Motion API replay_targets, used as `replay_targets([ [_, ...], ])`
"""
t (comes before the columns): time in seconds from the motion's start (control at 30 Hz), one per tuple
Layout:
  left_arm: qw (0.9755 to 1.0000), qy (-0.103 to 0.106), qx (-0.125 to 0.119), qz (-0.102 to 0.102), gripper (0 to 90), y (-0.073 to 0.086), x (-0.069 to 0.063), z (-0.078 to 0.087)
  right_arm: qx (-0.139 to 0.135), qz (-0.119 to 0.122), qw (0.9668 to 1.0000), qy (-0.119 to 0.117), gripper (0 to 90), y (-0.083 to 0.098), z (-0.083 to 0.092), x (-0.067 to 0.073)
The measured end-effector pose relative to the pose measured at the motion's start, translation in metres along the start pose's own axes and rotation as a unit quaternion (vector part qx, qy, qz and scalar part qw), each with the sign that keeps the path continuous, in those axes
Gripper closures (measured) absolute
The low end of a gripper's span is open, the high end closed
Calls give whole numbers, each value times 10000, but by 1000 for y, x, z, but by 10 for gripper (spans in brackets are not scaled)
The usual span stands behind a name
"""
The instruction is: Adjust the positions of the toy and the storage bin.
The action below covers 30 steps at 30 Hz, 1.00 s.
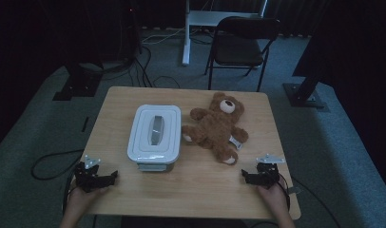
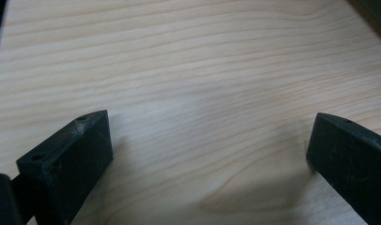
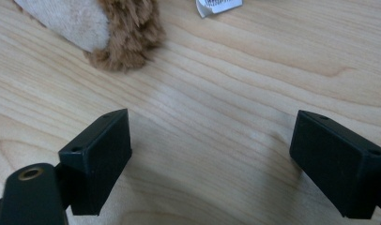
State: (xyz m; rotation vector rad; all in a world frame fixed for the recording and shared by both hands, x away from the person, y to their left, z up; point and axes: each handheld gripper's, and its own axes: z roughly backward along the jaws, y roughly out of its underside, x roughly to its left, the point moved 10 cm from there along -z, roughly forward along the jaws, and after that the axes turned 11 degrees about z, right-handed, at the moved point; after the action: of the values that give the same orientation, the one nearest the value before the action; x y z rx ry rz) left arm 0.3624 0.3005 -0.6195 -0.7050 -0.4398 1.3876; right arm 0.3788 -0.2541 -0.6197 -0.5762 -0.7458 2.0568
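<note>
the teddy bear point(image 1: 218, 126) lies on its back mid-desk point(image 1: 191, 190), just right of the lidded white box point(image 1: 155, 133). the left hand-held gripper point(image 1: 110, 177) and right hand-held gripper point(image 1: 246, 176) rest near the front corners, jaws spread, empty.

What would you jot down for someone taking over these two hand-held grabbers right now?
Left gripper: open, holding nothing, at the table's near left corner.
Right gripper: open, holding nothing, at the near right, just short of the teddy bear's foot.
Lidded white box: mid-table, closed, with the bear lying beside it.
Done: nothing visible yet.
Left: probably open the box and put the bear in.
</note>
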Motion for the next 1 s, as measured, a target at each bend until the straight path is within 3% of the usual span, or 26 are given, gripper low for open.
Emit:
replay_targets([
  [0.17,9998,144,27,-163,10,-2,-2,-2,88,27,10000,-30,123,1,2,2],
  [0.27,9994,238,43,-258,10,-4,-3,-4,53,-10,9997,-243,138,0,5,11],
  [0.37,9987,344,61,-375,10,-4,-4,-4,16,-5,9996,-270,138,-6,6,14],
  [0.63,9986,354,68,-394,10,-3,-5,-4,-619,101,9969,-468,137,-46,18,33],
  [0.87,9985,358,70,-398,10,-3,-5,-4,-708,184,9958,-560,131,-69,2,41],
  [1.0,9986,357,71,-389,10,-3,-5,-4,-578,142,9953,-757,130,-79,-18,47],
])
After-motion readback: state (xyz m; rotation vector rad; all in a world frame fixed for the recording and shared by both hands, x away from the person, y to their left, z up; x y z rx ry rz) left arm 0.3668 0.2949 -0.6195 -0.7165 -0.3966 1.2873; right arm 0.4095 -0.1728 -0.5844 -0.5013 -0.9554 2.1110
